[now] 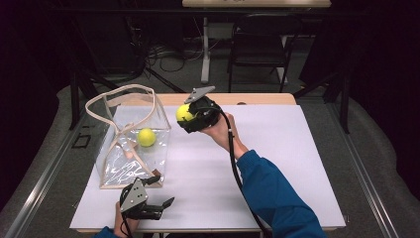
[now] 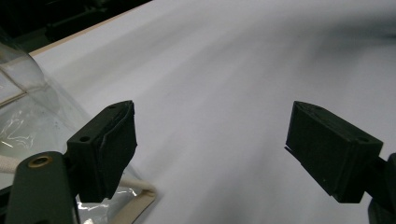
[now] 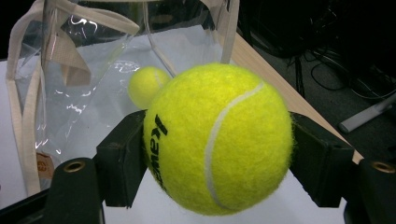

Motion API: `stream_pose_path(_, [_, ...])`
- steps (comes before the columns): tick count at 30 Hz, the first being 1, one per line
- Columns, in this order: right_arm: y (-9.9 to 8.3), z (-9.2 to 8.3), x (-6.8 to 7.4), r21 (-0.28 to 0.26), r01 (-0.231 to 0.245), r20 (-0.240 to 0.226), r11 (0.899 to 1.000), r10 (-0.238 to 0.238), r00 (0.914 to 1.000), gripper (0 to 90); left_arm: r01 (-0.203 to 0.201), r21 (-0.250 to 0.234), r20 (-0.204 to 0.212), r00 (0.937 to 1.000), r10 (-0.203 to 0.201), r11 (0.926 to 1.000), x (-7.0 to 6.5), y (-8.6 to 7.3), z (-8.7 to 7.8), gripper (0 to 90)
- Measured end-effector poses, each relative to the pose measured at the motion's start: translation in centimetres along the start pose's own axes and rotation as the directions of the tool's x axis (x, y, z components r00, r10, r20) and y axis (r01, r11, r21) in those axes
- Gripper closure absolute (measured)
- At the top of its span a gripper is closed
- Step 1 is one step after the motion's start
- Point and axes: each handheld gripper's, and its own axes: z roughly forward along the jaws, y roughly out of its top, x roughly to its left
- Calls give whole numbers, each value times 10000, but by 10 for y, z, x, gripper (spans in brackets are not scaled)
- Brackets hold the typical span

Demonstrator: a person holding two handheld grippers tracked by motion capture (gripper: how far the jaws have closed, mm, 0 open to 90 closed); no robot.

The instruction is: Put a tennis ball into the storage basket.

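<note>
Worktop (image 1: pixel 277 163): flat, white, matt surface; a wooden strip is seen along the far edge. A wide bare area is left at the centre and right.

Clear bag (image 1: pixel 130 144): transparent, glossy plastic, boxy, trimmed with beige webbing handles; it is stood at the left, its near corner close to the near-left edge. A second ball (image 1: pixel 146 137), yellow and felted, is seen inside it.

Tennis ball (image 3: pixel 218 138): round, fuzzy yellow felt, white seam, black lettering. It is clamped between the black jaws of the right hand-held gripper (image 1: pixel 190 115), held above the worktop just right of the bag's rim.

Left hand-held gripper (image 1: pixel 157 207): jaws are spread wide with nothing between them, low by the bag's near corner.
</note>
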Motion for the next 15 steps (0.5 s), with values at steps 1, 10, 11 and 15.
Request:
stream_pose_path(1, [1,-1,0,0,-3,-20,10000,3,10000,267,-20,-9,-41,10000,20,10000,0,0,0,161])
stream_pose_path(10, [9,-1,-1,-105,66,-2,9999,-66,10000,267,14,-10,6,10000,-14,10000,0,0,0,161])
stream_pose_path(11, [10,-2,-1,-101,76,-10,9999,-76,10000,267,21,-29,-40,10000,-21,10000,0,0,0,161])
stream_pose_path(15, [13,-2,-3,-96,80,-28,9999,-80,10000,267,9,-34,-58,10000,-9,10000,0,0,0,161])
